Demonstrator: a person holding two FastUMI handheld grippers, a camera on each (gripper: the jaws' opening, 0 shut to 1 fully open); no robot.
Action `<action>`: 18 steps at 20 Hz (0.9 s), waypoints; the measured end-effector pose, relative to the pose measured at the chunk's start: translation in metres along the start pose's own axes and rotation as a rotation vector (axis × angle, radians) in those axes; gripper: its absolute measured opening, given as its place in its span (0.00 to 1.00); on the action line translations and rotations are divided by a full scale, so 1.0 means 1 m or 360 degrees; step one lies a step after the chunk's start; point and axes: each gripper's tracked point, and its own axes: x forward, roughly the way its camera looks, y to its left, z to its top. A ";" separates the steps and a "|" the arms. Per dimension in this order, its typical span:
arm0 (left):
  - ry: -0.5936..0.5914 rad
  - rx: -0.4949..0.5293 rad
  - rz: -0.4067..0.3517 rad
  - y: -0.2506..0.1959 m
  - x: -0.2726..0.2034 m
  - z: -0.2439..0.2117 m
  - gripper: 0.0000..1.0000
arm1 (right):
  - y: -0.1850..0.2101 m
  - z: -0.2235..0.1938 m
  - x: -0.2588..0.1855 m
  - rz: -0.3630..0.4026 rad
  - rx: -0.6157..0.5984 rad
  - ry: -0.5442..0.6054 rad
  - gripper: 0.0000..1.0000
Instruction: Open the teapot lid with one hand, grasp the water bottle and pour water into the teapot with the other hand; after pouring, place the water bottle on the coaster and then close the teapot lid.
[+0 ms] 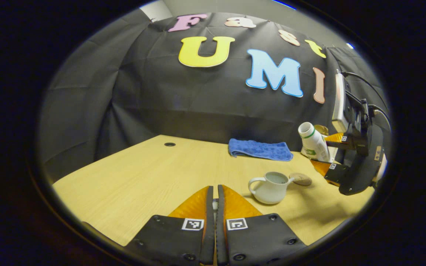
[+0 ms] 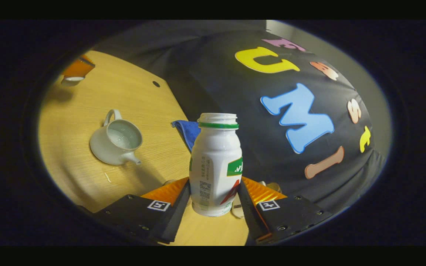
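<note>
— What do we have nearest us in the right gripper view?
— Our right tongs (image 2: 215,201) are closed on the water bottle (image 2: 216,162), one finger pressing each side of its lower body. It has no cap, and its mouth is ringed by a green band. We cannot see what is inside it.
— Can we read the label?
— No. We see a green patch, some red and small print, too blurred to make out.
— And the left tongs (image 1: 215,207)?
— In the left gripper view the fingers lie nearly together, with only a thin slit between them. Something small and pale sits in that slit, but we cannot tell what it is.
— Where is the teapot (image 1: 270,187)?
— On the counter (image 1: 142,177), ahead and to the right of the left tongs, well apart from them. It stands open; the right gripper view shows clear water inside. The coaster (image 1: 300,179) lies just beside its spout.
— And farther off?
— The bottle is held tilted above the counter, beyond the coaster. A blue cloth (image 1: 260,149) lies folded near the back edge.
</note>
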 end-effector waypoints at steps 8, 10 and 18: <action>-0.0065 0.0101 -0.0192 -0.049 0.044 0.032 0.12 | 0.016 -0.033 -0.015 0.0238 0.0549 0.0090 0.72; -0.0053 0.0120 -0.0225 -0.063 0.057 0.033 0.12 | 0.012 -0.037 -0.013 0.0257 0.0645 0.0088 0.72; -0.0091 0.0171 -0.0332 -0.119 0.089 0.041 0.12 | 0.005 -0.059 -0.023 0.0322 0.0863 0.0101 0.72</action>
